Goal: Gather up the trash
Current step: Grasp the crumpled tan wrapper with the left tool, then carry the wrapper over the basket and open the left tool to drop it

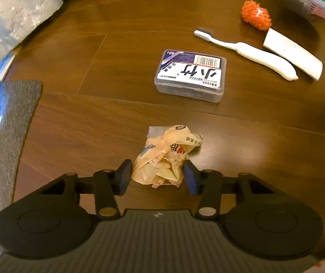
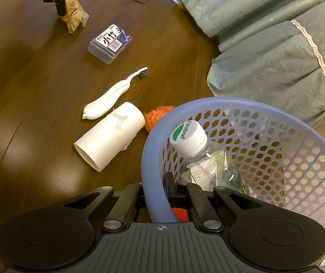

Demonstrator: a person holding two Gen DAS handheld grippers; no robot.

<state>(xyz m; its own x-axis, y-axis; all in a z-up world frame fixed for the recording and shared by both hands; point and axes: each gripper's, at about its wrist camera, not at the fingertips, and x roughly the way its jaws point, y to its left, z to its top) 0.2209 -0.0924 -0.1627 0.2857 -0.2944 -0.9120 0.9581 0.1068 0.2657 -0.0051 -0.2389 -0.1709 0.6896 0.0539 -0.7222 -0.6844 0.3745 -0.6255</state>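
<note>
- Your left tongs point(image 1: 158, 176) straddle the crumpled wrapper point(image 1: 166, 157) on the wooden counter point(image 1: 94, 118); one pad sits at each side of the wad, right at its edges, but you cannot tell from either view whether they press it yet.
- The wrapper rests on the counter, with the clear plastic box point(image 1: 191, 75) beyond it in the left wrist view.
- Past the box lie the white toothbrush point(image 1: 246, 53), a white tube point(image 1: 293, 53) touching it, and an orange fuzzy thing point(image 1: 255, 14).
- Your right tongs point(image 2: 170, 190) are closed on the rim of the lilac basket point(image 2: 153, 150), one finger inside the wall and one outside.
- The basket holds a clear plastic bottle point(image 2: 199, 154) with a white cap, lying tilted.
- A grey mat point(image 1: 12, 122) lies at the left of the counter, and teal fabric point(image 2: 276, 45) bunches along the far edge.
</note>
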